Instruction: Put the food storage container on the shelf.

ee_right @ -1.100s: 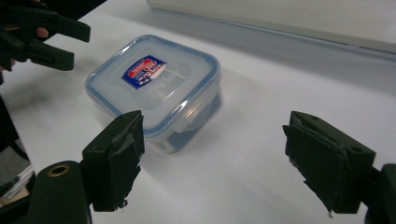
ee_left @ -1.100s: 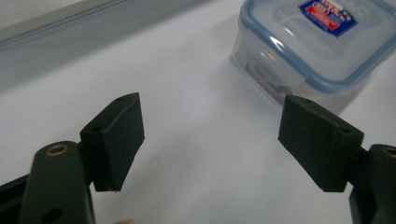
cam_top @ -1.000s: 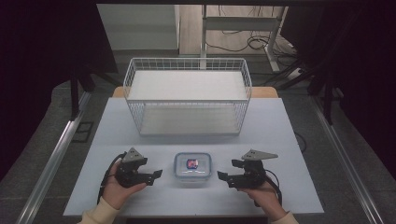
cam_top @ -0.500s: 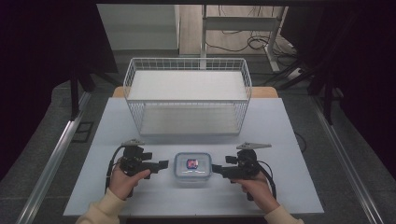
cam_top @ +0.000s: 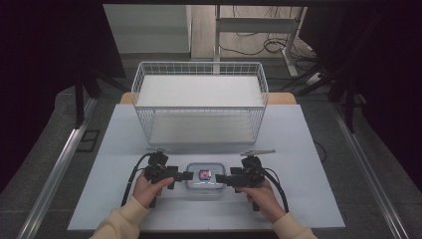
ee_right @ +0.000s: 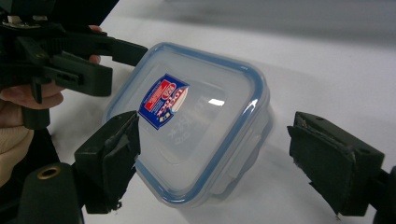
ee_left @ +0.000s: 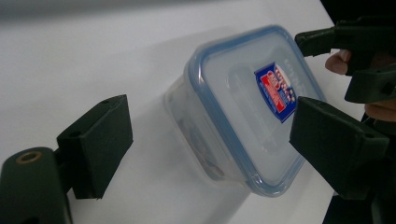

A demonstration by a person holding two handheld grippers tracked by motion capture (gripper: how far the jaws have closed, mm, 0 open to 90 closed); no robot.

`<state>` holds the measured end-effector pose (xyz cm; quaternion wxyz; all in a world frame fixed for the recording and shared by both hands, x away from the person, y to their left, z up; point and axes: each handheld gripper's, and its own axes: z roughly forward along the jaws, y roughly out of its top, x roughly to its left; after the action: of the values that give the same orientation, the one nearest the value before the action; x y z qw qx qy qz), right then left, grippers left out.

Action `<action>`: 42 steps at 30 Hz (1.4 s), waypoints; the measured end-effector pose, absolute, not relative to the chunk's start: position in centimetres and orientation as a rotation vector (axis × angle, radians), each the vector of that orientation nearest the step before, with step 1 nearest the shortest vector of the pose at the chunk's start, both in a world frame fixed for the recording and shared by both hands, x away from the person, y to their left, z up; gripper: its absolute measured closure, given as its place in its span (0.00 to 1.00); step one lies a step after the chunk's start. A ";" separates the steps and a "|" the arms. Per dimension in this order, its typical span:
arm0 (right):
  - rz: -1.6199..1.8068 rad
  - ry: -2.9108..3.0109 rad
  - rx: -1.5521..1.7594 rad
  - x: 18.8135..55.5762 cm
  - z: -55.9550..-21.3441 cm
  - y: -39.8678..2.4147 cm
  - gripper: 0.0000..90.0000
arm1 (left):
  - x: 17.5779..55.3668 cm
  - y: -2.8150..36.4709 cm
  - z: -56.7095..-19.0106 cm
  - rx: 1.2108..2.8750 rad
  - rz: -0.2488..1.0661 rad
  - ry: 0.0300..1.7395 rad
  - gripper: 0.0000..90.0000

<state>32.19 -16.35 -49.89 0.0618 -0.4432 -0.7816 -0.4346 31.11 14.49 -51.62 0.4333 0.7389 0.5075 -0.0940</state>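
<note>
Now box (cam_top: 204, 178) on desk (cam_top: 308, 149), between left gripper (cam_top: 185, 175) and right gripper (cam_top: 221, 179); both jaws spread, straddling its ends, not gripping.

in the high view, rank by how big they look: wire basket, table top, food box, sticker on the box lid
1. table top, largest
2. wire basket
3. food box
4. sticker, smallest

The basket sits farther from the camera than the box, yet looks far bigger, so the order holds.
</note>
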 end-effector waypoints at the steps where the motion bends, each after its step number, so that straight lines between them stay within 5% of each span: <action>1: -1.309 -2.361 -1.341 32.2 -50.0 -16.3 0.18 | 31.1 14.4 -51.7 1.843 -0.251 1.258 0.15; 24: -1.228 -2.306 -1.365 32.2 -51.8 -14.7 0.20 | 31.4 13.1 -53.0 1.822 -0.405 1.236 0.21; 35: -1.226 -2.297 -1.392 32.0 -51.4 -15.2 0.33 | 30.9 14.0 -52.9 1.762 -0.397 1.277 0.42; 42: -1.253 -2.223 -1.439 31.9 -51.3 -15.8 0.42 | 30.4 14.0 -52.5 1.767 -0.377 1.281 0.46</action>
<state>31.93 -15.78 -51.30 0.1056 -0.4883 -0.7546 -0.4254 30.41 14.00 -52.52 0.4470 0.7137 0.5173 -0.1524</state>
